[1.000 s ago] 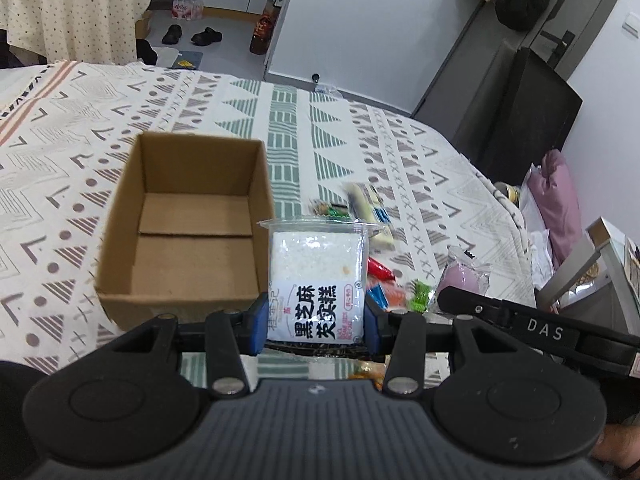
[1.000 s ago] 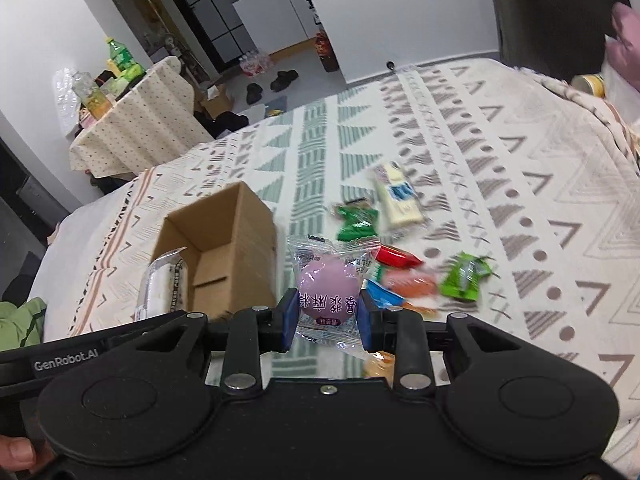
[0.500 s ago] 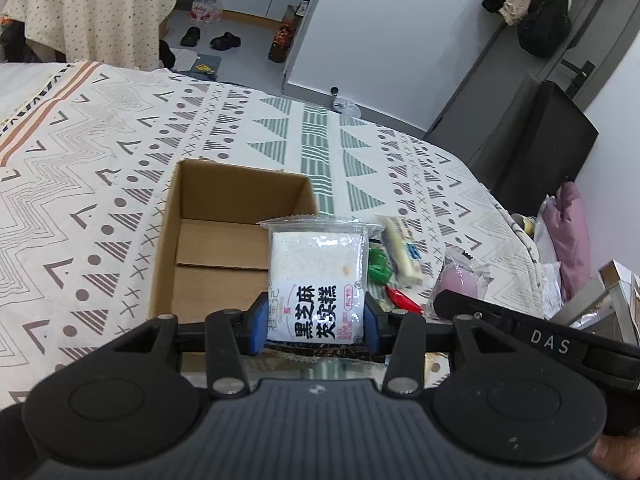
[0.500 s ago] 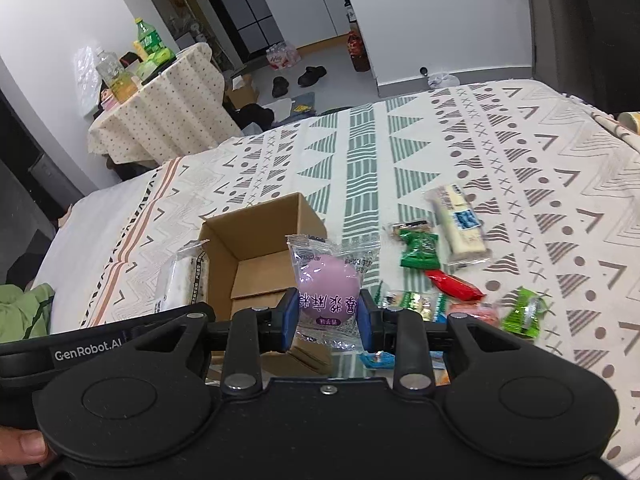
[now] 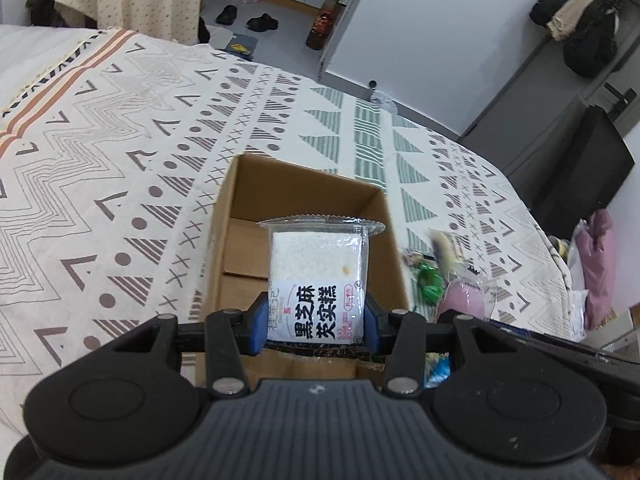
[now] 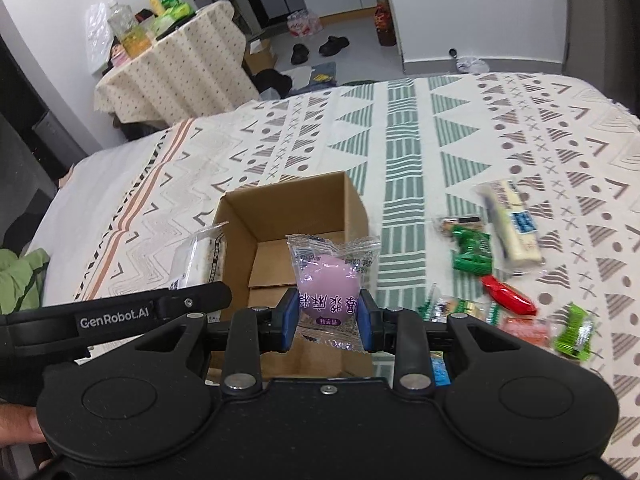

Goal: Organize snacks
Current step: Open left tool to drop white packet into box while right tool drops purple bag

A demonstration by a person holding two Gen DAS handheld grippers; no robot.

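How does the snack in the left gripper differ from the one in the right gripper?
The white cake packet in the left gripper is square and flat-faced; the purple snack packet in the right gripper holds a round, domed piece. The white cake packet bears large black characters; the purple snack packet has purple ones. Both are in clear wrappers, clamped at the lower part and held over the open cardboard box.

Open brown cardboard box (image 6: pixel 296 216), empty, upright on patterned bedspread. White sesame cake pack (image 5: pixel 318 280) held upright above it. Pink ball-shaped snack pack (image 6: pixel 330 284) likewise. Loose wrapped snacks (image 6: pixel 496 264) at box's 3 o'clock.
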